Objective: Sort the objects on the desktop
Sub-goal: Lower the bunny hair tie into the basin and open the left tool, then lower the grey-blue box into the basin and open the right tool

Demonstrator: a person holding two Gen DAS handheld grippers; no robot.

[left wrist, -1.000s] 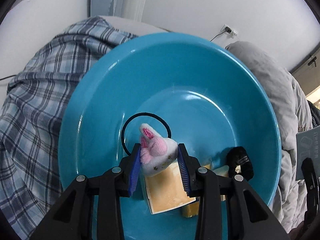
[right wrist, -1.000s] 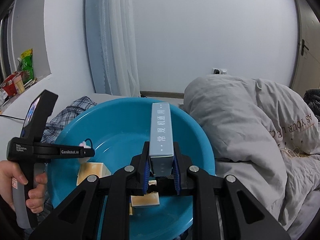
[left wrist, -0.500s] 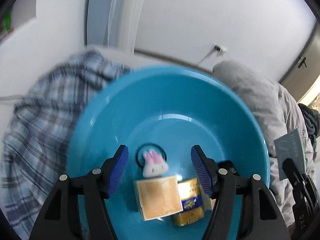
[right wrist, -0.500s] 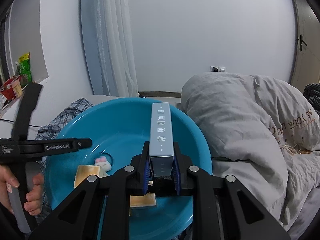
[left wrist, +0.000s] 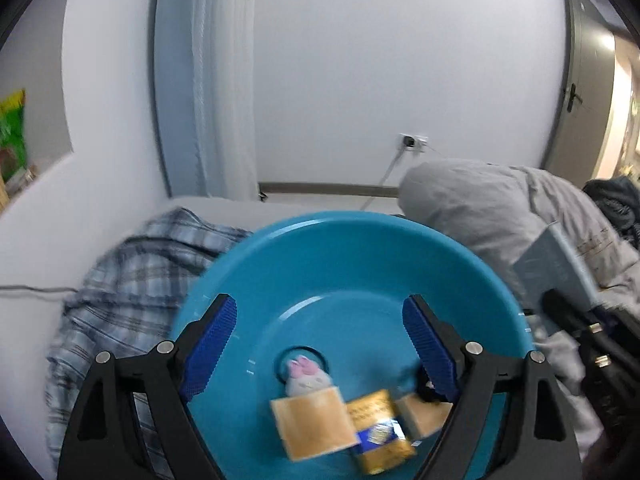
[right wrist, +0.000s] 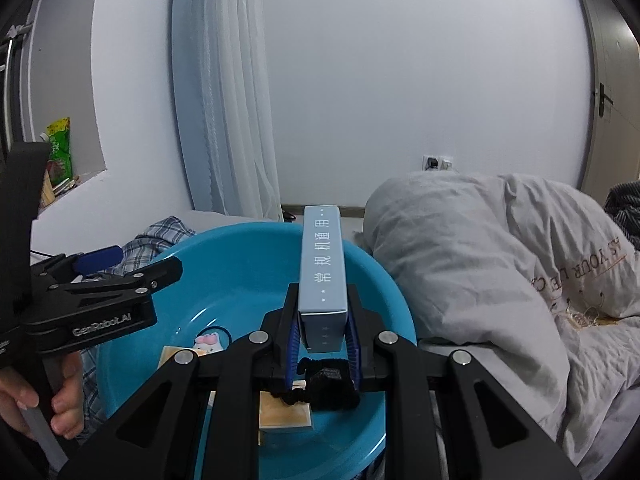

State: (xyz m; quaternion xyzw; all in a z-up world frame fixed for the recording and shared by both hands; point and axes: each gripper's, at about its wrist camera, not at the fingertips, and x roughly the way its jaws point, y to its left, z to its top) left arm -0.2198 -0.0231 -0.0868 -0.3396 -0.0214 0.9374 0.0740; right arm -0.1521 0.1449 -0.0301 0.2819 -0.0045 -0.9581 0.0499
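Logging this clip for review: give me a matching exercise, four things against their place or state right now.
Things:
1. bunny hair tie
2. pale blue box
3. left gripper
4. plaid shirt

States:
A. clamped in the right gripper
B. lying in the blue basin
C. beside the basin, outside it
D. jaws opening, nothing between them

Pairs: 1-B, 2-A, 3-D, 4-C

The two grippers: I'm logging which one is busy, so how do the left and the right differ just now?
The left gripper has nothing between its pads and its jaws are opening wide above the blue basin; the right gripper is clamped on a pale blue box. The left looks down on the bunny hair tie lying loose in the basin; the right carries its box on edge, pointing away. Both are black with blue pads.
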